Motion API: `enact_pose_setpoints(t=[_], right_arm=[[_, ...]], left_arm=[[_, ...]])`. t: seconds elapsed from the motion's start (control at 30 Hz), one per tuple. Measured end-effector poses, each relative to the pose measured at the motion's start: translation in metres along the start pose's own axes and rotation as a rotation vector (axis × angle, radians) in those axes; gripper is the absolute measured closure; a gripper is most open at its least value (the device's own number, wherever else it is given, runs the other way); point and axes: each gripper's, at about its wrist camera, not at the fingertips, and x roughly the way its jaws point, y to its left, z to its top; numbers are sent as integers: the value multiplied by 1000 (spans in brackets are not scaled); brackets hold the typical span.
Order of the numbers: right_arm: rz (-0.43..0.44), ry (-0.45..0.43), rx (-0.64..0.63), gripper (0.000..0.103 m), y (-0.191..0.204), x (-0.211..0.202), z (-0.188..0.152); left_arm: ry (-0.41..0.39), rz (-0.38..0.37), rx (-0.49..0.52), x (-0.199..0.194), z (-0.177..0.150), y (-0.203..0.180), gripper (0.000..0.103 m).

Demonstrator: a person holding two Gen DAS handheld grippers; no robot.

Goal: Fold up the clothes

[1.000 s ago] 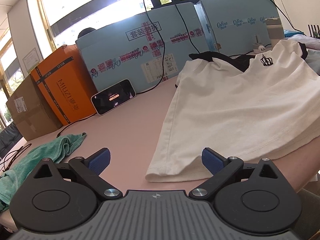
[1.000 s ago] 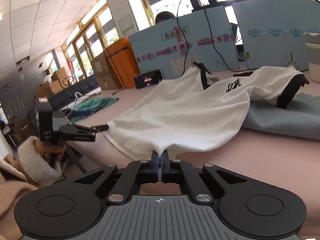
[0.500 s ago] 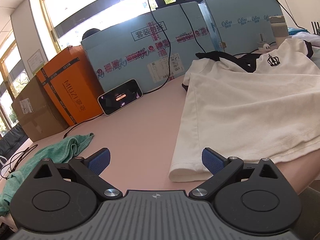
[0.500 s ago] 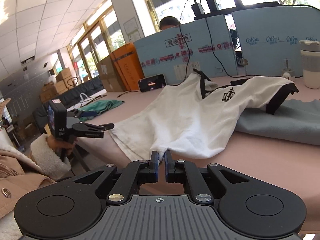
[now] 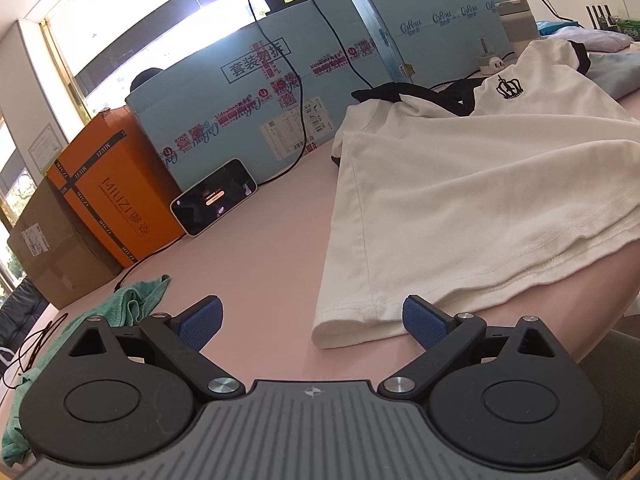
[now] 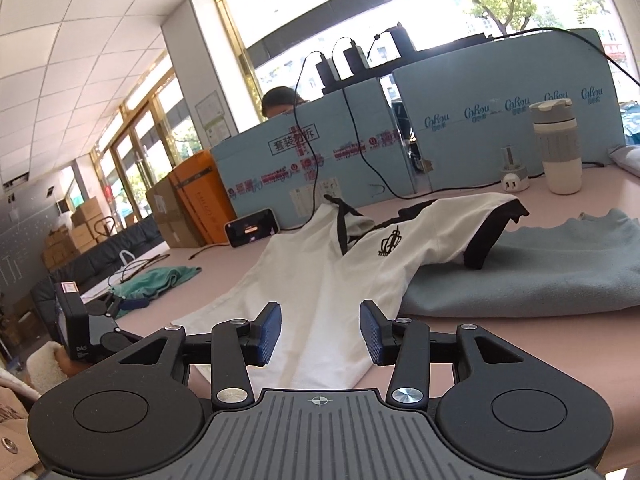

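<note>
Shirt (image 6: 320, 280) lies spread mid-frame on the table (image 6: 520, 344), hem nearest. Right gripper (image 6: 319, 334) jaws opening, hem between the pads, unpinched. Left gripper (image 5: 312, 320) jaws wide apart, empty. Looks like layout just finishing; next: regrip a side edge, fold inward.

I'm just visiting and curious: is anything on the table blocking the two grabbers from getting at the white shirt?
Nothing visible does. The white shirt lies right before both. The left gripper has open jaws at the shirt's folded corner. The right gripper is opening its jaws over the hem, pads not pressing it. The green cloth lies off to the side.
</note>
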Motion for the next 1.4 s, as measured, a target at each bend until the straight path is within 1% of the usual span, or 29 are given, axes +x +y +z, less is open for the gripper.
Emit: enact_pose_setpoints(t=[0.03,0.07,0.1,0.13,0.17,0.2,0.27,0.37,0.43,0.47,0.5,0.57,0.63,0.7,0.73,0.8,0.9,0.97,1.03,1.13,1.23,1.3,1.4], right_arm=[[3,5,3,59,-1,3,-1],[4,7,6,59,-1,5,-1],[6,12,8,59,-2,7,-2],[9,16,10,59,-2,7,-3],[12,19,10,59,-2,8,-4],[14,22,11,59,-2,10,-4],[22,30,13,59,-2,12,-5],[22,44,19,59,-4,16,-6],[22,48,26,59,-5,17,-6],[22,50,29,59,-6,18,-6],[24,52,32,59,-6,19,-7],[28,57,34,56,-6,23,-7],[37,64,31,56,-5,27,-8],[48,69,29,56,-4,31,-7],[51,70,29,56,-3,32,-7],[55,70,29,56,-3,35,-5],[55,71,30,56,-2,37,-4],[50,71,26,56,-1,37,-2],[46,72,22,56,-1,36,-1],[37,68,23,56,-2,34,0],[38,63,26,56,-1,37,2],[44,64,29,56,-1,39,1],[46,70,31,56,0,44,0]], left_arm=[[-2,-15,-9,1,1,-1,11],[-5,-27,-16,2,3,-2,22],[-3,-37,-26,4,3,-3,37],[3,-47,-37,6,3,-5,45],[8,-56,-49,8,4,-6,60],[14,-67,-64,10,3,-7,69],[17,-77,-81,13,3,-8,70],[18,-73,-71,13,3,-10,70],[17,-67,-67,13,2,-11,67],[15,-61,-73,14,1,-10,61],[13,-54,-79,15,0,-10,59],[8,-66,-131,17,-3,-6,59],[3,-94,-189,19,-6,-2,65],[-6,-114,-224,19,-9,-2,77],[-11,-118,-224,19,-9,-5,80],[-18,-116,-203,18,-8,-11,90],[-26,-118,-214,16,-7,-7,97],[-32,-111,-232,14,-6,1,97],[-49,-64,-243,10,-4,14,97],[-76,-7,-291,7,-2,38,97],[-79,-2,-352,9,-4,56,97],[-47,0,-380,16,-10,60,97],[31,3,-386,29,-24,56,97]])
